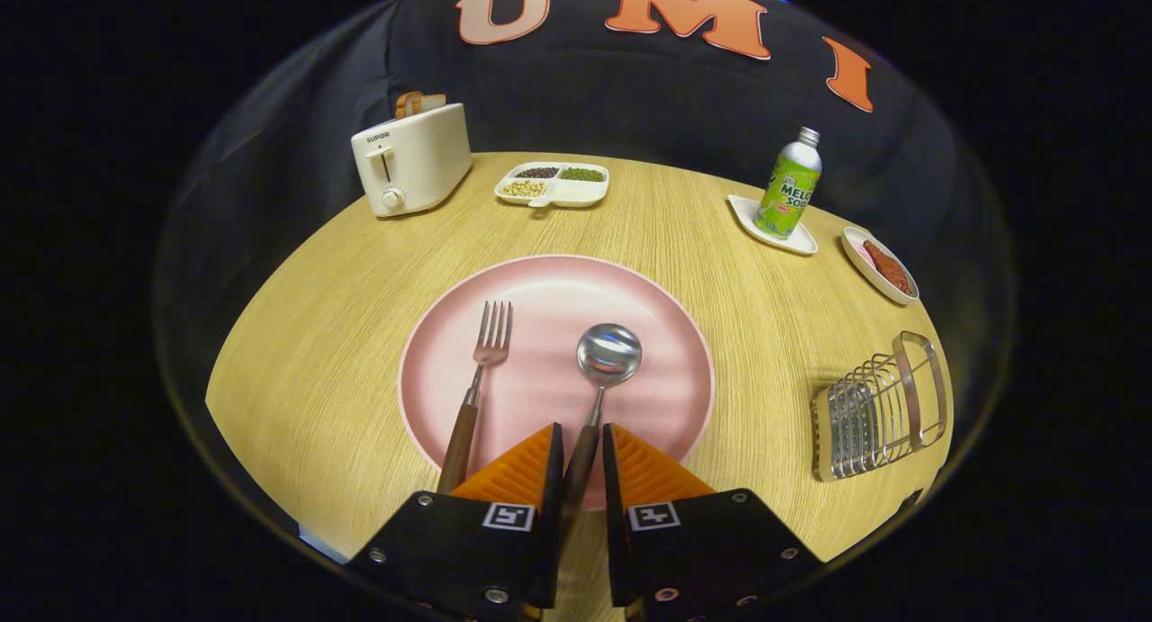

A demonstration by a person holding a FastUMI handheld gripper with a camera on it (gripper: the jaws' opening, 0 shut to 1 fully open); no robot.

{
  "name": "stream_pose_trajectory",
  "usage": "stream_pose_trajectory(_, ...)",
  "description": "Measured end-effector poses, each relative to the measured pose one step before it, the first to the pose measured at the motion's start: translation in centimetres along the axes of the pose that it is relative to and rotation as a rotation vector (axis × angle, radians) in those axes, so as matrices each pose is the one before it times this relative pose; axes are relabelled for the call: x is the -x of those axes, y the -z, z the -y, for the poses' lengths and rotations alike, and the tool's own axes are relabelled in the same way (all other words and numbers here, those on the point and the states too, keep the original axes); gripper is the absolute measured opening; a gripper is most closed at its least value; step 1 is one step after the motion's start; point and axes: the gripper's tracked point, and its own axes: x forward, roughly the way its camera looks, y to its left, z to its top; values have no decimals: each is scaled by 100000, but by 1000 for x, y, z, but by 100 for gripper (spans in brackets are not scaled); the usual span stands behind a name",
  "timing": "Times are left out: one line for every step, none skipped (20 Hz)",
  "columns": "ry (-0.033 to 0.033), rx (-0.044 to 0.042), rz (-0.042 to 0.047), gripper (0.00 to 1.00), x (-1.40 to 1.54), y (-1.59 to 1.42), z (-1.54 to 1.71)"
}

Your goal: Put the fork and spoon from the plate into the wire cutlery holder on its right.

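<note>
A pink plate lies on the round wooden table just ahead of my fingers. On it lie a fork on the left and a spoon on the right, both with brown wooden handles pointing toward me. My gripper hovers at the plate's near rim, its fingers a narrow gap apart. The spoon's handle runs through that gap, close along the left finger, with a sliver of space at the right finger. The fork's handle passes just outside the left finger. The wire cutlery holder lies to the right of the plate.
A white toaster with bread stands at the back left. A divided snack tray sits at the back middle. At the back right, a green soda bottle stands on a small white dish, with a small dish of red food nearby.
</note>
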Motion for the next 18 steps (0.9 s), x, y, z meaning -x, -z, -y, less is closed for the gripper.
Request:
stream_pose_trajectory(366,-933,-589,20,-79,-96,106)
stream_pose_trajectory(988,-857,-264,18,1,-23,343)
stream_pose_trajectory(-101,-1010,279,17,33,-183,241)
stream_pose_trajectory(90,-595,129,8,93,-93,40)
stream_pose_trajectory(168,341,284,6,311,-286,131)
stream_pose_trajectory(-100,313,1171,4,300,-431,176)
stream_pose_trajectory(-459,-95,810,4,381,-451,88)
stream_pose_trajectory(-658,-290,475,4,517,-269,-1)
stream_pose_trajectory(-528,-443,509,4,493,-449,57)
stream_pose_trajectory(-492,-204,691,4,514,-478,31)
stream_pose_trajectory(-11,347,697,3,493,-501,180)
stream_pose_trajectory(-31,469,132,4,512,-244,188)
stream_pose_trajectory(-734,69,286,3,544,-446,16)
stream_pose_trajectory(-954,-448,849,3,473,-501,-37)
stream_pose_trajectory(-861,-318,-291,4,464,-383,68)
stream_pose_trajectory(-434,-527,-112,3,587,-259,231)
stream_pose_trajectory(107,-657,-266,3,469,-372,361)
stream_pose_trajectory(-202,-673,-1982,3,536,-96,378)
